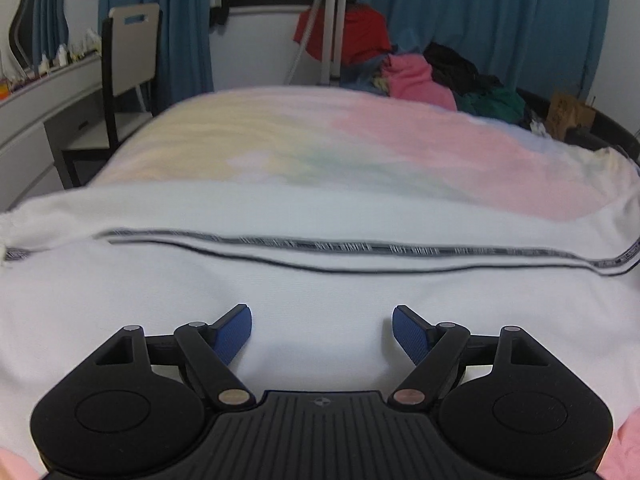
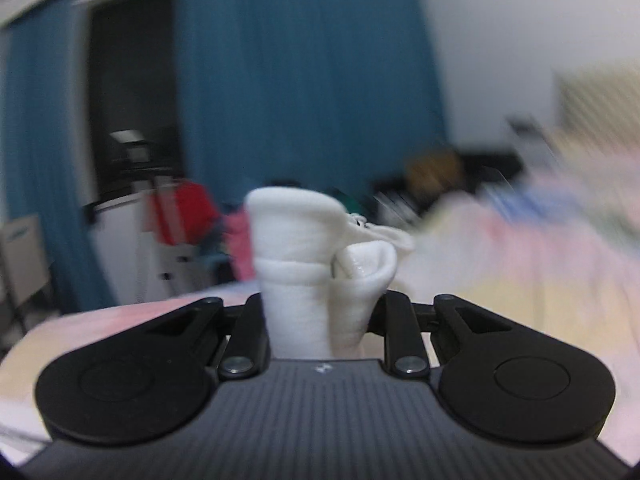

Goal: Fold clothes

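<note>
A white garment [image 1: 320,288] with a black-and-white patterned stripe [image 1: 360,247] lies spread across the near part of the bed. My left gripper [image 1: 322,330] hovers just above it, its blue pads [image 1: 234,332] wide apart with nothing between them. In the right wrist view my right gripper [image 2: 320,300] is shut on a bunched fold of the same white cloth [image 2: 304,256], lifted off the bed and standing up between the jaws. The pads themselves are hidden by the cloth. That view is blurred by motion.
The bed carries a pastel pink, yellow and green sheet [image 1: 320,140]. A heap of clothes [image 1: 420,76], red, pink, black and green, lies at its far end near a tripod [image 1: 332,32]. A chair [image 1: 128,72] and a desk [image 1: 40,96] stand at the left. Blue curtains [image 1: 480,12] hang behind.
</note>
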Motion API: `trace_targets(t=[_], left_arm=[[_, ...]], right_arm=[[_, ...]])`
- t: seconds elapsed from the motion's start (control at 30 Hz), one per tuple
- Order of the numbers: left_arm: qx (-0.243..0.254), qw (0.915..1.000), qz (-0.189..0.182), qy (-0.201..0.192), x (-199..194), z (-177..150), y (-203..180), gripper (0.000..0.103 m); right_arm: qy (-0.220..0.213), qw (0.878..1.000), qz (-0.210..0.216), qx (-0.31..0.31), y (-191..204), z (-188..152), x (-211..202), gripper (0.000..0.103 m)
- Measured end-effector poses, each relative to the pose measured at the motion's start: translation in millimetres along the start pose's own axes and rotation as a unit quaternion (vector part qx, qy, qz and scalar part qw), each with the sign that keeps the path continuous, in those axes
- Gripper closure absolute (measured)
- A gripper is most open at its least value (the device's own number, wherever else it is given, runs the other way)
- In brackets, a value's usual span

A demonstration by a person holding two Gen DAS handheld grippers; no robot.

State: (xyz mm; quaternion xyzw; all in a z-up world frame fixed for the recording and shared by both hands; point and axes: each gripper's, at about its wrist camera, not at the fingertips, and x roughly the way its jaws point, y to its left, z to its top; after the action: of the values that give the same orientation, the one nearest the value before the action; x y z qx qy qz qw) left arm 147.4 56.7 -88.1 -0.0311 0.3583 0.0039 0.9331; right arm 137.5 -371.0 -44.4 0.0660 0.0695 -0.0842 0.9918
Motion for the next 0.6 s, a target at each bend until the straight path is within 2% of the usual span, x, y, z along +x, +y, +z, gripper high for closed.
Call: trace_targets(t=[0.1, 0.2, 0.27, 0.33, 0.4, 0.47, 0.53, 0.6], left_arm=[[-0.017, 0.9997, 0.004, -0.017, -17, 4, 12, 0.023], [-0.037, 0.9988, 0.009, -0.033, -34, 7, 23, 0.023], [-0.049, 0.9979, 0.009, -0.041, -43, 9, 30, 0.023], [-0.058, 0.9972, 0.008, -0.047, -50, 10, 35, 0.022], [-0.06, 0.9971, 0.004, -0.047, -53, 9, 36, 0.022], [-0.062, 0.997, -0.002, -0.045, -54, 8, 35, 0.022], [-0.067, 0.9965, -0.009, -0.049, -56, 9, 32, 0.022], [-0.079, 0.995, -0.018, -0.059, -59, 9, 32, 0.022]], right_arm=[[-0.009, 0.996, 0.056, -0.075, 69, -13, -18, 0.081], [0.019, 0.985, 0.113, -0.128, 130, -48, -30, 0.081], [0.041, 0.973, 0.144, -0.176, 165, -84, -37, 0.081], [0.08, 0.952, 0.177, -0.234, 191, -123, -41, 0.081], [0.11, 0.925, 0.197, -0.305, 209, -159, -47, 0.081], [0.104, 0.904, 0.198, -0.364, 216, -181, -52, 0.081], [0.096, 0.904, 0.198, -0.367, 211, -180, -54, 0.081], [0.092, 0.915, 0.2, -0.338, 205, -170, -53, 0.081]])
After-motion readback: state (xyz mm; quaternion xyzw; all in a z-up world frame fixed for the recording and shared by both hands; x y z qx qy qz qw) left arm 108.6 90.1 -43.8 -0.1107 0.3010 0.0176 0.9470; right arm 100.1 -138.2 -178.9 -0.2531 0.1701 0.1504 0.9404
